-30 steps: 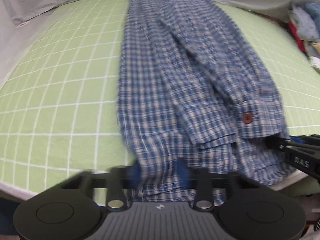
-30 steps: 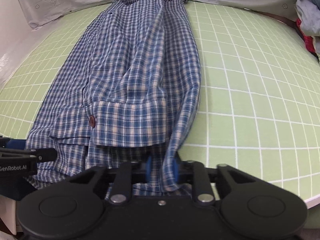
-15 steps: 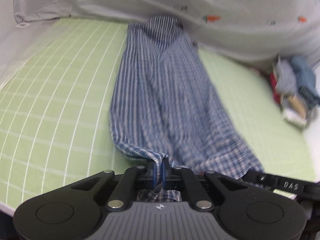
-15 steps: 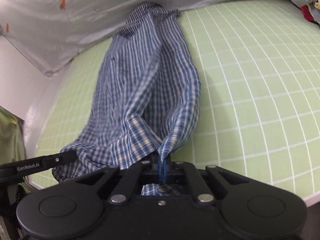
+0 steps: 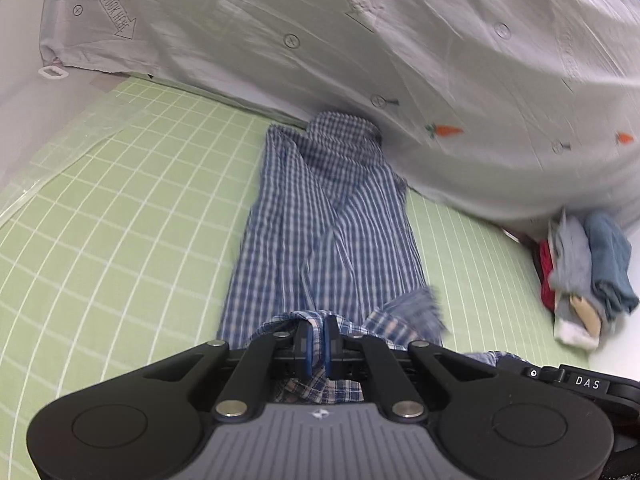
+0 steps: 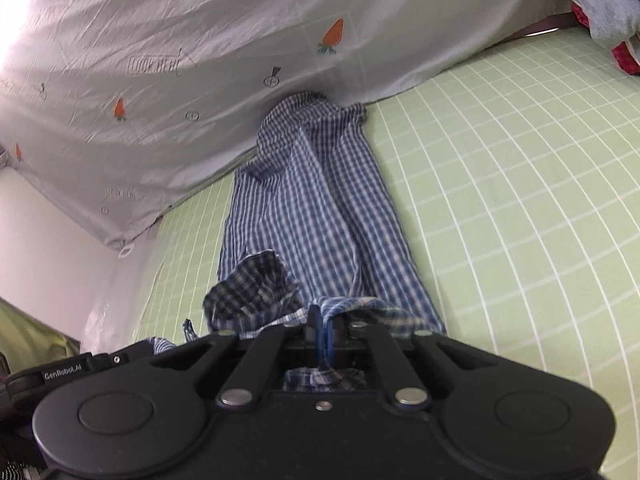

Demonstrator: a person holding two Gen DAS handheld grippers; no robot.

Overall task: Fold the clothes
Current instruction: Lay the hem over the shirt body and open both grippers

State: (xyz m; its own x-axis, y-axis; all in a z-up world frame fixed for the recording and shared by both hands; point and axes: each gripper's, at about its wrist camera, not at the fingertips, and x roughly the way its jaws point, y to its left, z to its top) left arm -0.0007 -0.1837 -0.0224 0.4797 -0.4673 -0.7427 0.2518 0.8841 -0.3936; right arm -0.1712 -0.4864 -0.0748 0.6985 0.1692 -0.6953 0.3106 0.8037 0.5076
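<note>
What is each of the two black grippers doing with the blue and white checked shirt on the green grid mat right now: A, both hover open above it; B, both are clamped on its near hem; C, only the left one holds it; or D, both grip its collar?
B: the left gripper and the right gripper each have their jaws shut on the near hem of the blue and white checked shirt, while the collar lies at the far end.
</note>
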